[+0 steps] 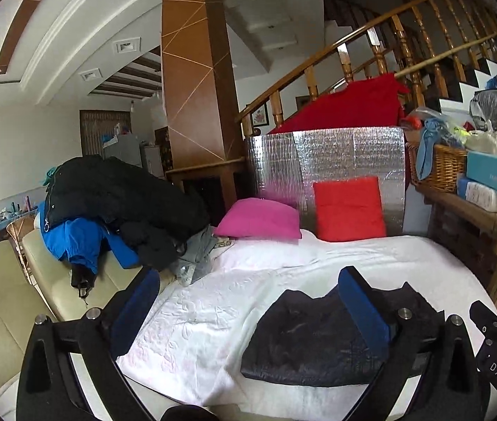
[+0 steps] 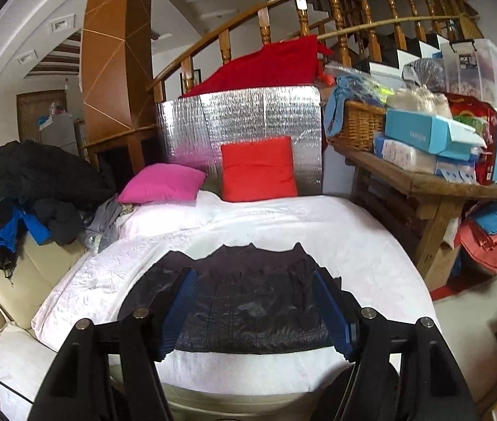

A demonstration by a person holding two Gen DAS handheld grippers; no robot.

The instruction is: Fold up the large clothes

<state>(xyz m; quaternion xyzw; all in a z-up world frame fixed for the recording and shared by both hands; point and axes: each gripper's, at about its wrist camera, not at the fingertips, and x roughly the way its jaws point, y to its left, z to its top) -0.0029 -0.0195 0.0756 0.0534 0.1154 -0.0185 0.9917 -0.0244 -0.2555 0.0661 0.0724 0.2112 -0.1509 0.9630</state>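
Dark jacket (image 2: pixel 248 301) lies folded flat near front edge of white bedspread (image 2: pixel 353 238), pink pillow (image 2: pixel 164 182) and red pillow (image 2: pixel 259 168) at far edge. Left gripper (image 1: pixel 248 301) jaws wide apart, empty; right gripper (image 2: pixel 253 308) jaws parted, empty, above jacket.

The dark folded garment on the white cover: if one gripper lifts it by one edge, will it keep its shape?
Probably not. The dark folded garment lies flat in soft creased layers, so it would likely sag and unfold. Its surface looks shiny, so it may slide on the white cover. It seems thin, likely light.
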